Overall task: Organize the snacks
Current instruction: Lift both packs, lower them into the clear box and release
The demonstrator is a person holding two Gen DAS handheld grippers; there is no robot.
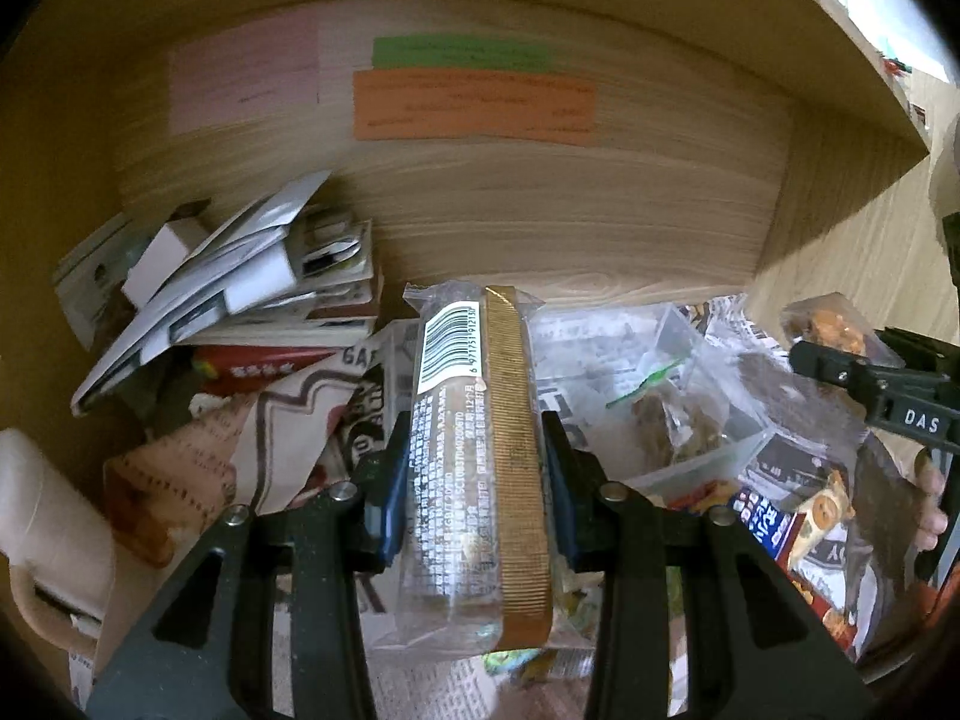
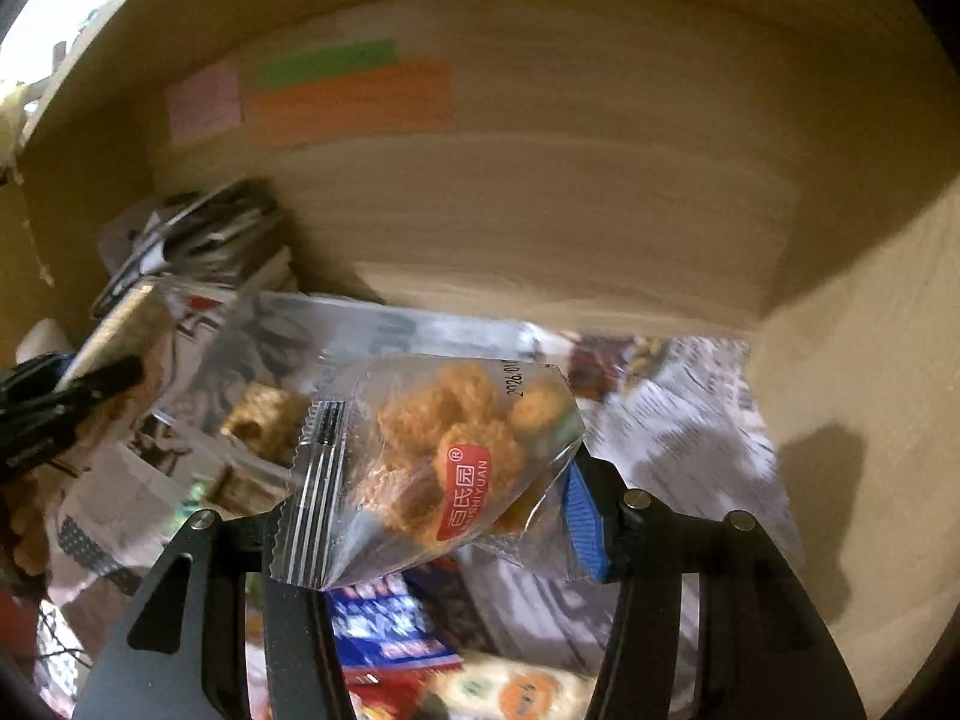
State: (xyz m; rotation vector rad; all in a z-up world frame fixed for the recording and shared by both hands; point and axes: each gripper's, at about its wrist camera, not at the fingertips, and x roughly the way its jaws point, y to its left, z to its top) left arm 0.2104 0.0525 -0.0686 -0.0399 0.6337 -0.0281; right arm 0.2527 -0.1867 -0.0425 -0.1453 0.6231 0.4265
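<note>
Left tool [image 1: 474, 468] of mine grips a wrapped biscuit bar [image 1: 480, 450], while my right tool [image 2: 438, 498] pinches a clear bag of golden snacks [image 2: 444, 462] above the cluttered surface [image 2: 690, 420].

3 paper notes on the back wall: 1 pink note [image 1: 243, 81], 1 green note [image 1: 459, 54], 1 orange note [image 1: 474, 105]; 1 clear plastic box [image 1: 690, 402].

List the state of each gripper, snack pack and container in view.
Left gripper: shut on long clear-wrapped wafer bar, lifted.
Right gripper: shut on clear packet of orange fried snacks, lifted.
Clear plastic box: open, brown snack inside.
</note>
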